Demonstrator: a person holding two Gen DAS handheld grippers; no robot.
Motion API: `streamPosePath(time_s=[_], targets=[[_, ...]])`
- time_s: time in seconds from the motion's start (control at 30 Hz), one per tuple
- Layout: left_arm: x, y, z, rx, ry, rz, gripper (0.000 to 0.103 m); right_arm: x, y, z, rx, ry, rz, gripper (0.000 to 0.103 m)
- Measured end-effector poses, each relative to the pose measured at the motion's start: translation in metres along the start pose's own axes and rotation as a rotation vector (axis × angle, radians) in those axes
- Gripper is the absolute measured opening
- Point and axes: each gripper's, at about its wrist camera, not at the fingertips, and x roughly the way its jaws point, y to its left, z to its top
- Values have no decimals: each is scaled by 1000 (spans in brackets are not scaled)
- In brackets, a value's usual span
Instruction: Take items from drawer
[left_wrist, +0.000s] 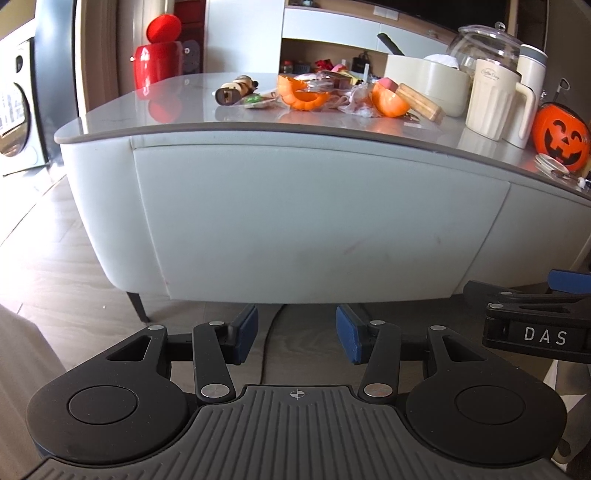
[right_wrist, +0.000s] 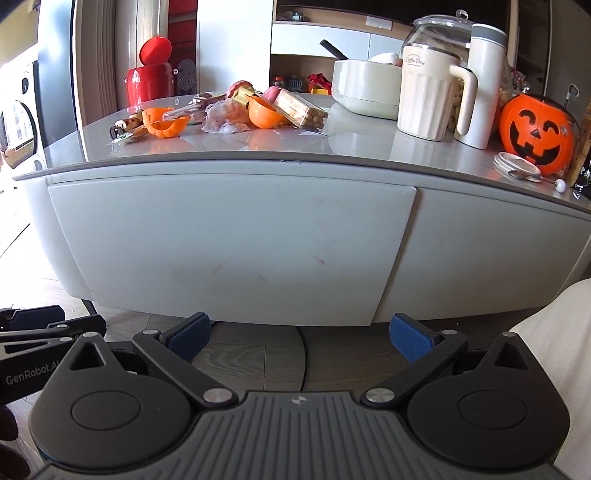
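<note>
A pale grey drawer front (left_wrist: 314, 221) fills the side of a low table, and it is closed; the same drawer front (right_wrist: 229, 251) faces the right wrist view. My left gripper (left_wrist: 297, 334) hovers open below the drawer's lower edge, holding nothing. My right gripper (right_wrist: 299, 336) is open wider, also just under the drawer's bottom edge and empty. The right gripper's body (left_wrist: 535, 317) shows at the right edge of the left wrist view. What is inside the drawer is hidden.
The tabletop (right_wrist: 332, 144) carries orange pumpkin bowl halves (right_wrist: 164, 125), snack packs, a cream bowl (right_wrist: 365, 90), a ribbed cream jug (right_wrist: 428, 99), a white flask (right_wrist: 480, 85) and a jack-o'-lantern bucket (right_wrist: 535, 134). A black cable (right_wrist: 304, 354) runs across the wooden floor. A red canister (left_wrist: 157, 61) stands far left.
</note>
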Motion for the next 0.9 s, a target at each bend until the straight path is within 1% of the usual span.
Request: streamPosePath(time_s=[0.9], targets=[[1, -1, -1, 2, 2, 1, 51, 5, 2, 0, 8, 17, 0, 103]])
